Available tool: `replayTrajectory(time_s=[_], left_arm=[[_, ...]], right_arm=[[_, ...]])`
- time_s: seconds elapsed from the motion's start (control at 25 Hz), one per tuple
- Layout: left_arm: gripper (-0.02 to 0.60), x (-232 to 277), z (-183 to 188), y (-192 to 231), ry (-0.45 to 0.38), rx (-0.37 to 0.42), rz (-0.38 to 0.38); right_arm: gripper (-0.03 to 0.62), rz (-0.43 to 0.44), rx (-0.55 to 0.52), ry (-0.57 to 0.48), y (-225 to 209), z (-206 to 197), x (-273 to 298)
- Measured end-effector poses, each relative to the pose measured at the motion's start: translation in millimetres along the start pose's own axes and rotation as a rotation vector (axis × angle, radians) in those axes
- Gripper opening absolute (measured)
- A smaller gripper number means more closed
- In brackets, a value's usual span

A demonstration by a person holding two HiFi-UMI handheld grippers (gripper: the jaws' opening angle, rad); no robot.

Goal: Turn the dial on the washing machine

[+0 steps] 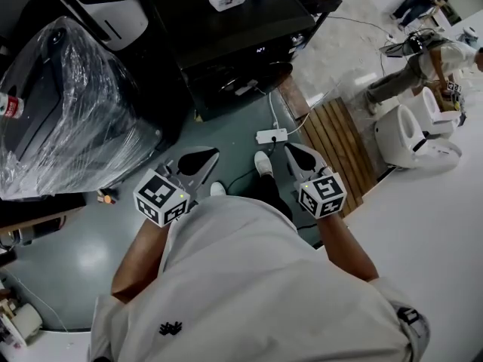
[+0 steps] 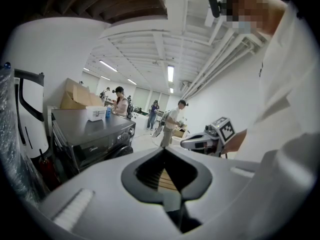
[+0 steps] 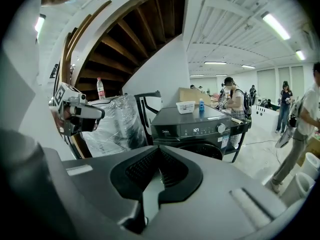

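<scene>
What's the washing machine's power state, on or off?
On: the washing machine shows lit digits on its display, beside the dial.

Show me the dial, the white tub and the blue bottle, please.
dial (image 3: 221, 128), right gripper view, on its round face.
white tub (image 3: 185, 107), right gripper view, on its front wall.
blue bottle (image 3: 201, 105), right gripper view, on its body.

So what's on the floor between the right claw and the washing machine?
A white power strip lies there, just ahead of the right claw. The head view shows it.
</scene>
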State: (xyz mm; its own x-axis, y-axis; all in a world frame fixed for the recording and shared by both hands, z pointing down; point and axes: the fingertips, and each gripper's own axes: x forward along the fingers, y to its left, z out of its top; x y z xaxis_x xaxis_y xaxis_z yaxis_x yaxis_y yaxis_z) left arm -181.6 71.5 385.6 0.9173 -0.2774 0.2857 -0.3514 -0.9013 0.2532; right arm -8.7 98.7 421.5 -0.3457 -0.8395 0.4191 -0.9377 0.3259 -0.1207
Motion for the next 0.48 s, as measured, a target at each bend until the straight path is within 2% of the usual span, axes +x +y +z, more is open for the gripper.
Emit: replayTrajectory(time_s=[0.48], left_arm=[[0.055,-12.3,-5.0,1.0,-0.018,0.001,0.009]], right_arm=[[0.002,0.006,-0.016,-0.012,17.7,7.4,-4.2]])
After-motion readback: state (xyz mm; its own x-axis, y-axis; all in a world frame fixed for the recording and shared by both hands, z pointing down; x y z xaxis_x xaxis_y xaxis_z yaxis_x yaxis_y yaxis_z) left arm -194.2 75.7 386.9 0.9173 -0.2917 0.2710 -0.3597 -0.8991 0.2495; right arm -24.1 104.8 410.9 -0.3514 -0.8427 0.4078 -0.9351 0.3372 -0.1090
